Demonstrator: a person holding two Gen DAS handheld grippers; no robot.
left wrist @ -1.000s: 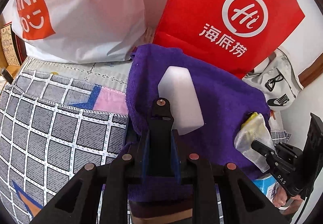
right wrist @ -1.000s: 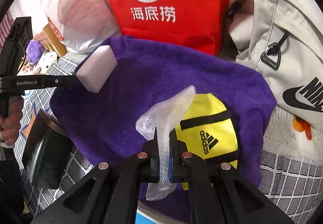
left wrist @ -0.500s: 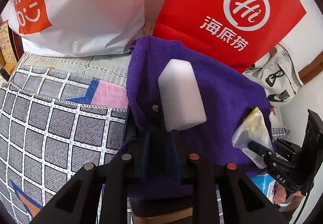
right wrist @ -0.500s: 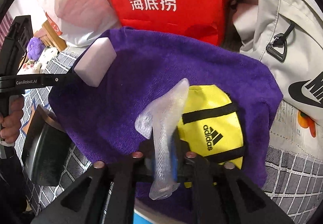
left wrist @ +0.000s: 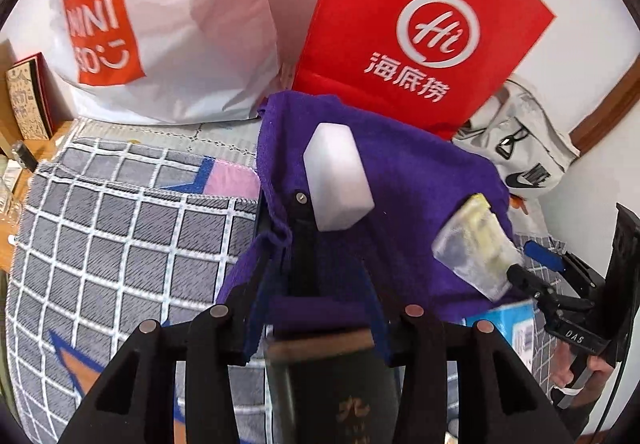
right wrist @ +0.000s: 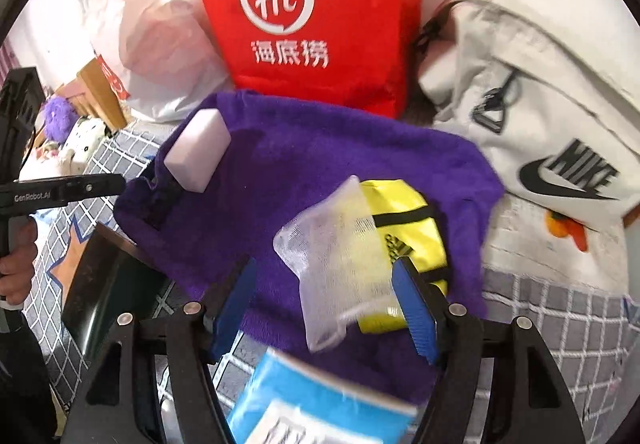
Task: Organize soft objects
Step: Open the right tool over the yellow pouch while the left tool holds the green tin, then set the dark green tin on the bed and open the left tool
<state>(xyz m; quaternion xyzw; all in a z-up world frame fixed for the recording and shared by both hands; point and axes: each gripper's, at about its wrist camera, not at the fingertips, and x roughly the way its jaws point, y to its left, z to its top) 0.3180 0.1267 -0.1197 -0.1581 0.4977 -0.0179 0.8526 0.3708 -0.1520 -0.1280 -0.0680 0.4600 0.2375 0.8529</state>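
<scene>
Our right gripper (right wrist: 324, 308) is opening, and the limp mesh pouch (right wrist: 340, 256) lies loose between its jaws on the towel (right wrist: 312, 164). Our left gripper (left wrist: 316, 308) is opening too, the sponge (left wrist: 338, 180) resting ahead. Both look light and squashy; we'd pinch mid-body.

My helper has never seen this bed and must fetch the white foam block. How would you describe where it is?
Find the tall red paper bag standing against the wall; a purple fleece towel lies spread before it. The white rectangular foam block lies on the towel's left edge, the only solid white, hard-edged thing there, unlike the see-through mesh pouch.
</scene>
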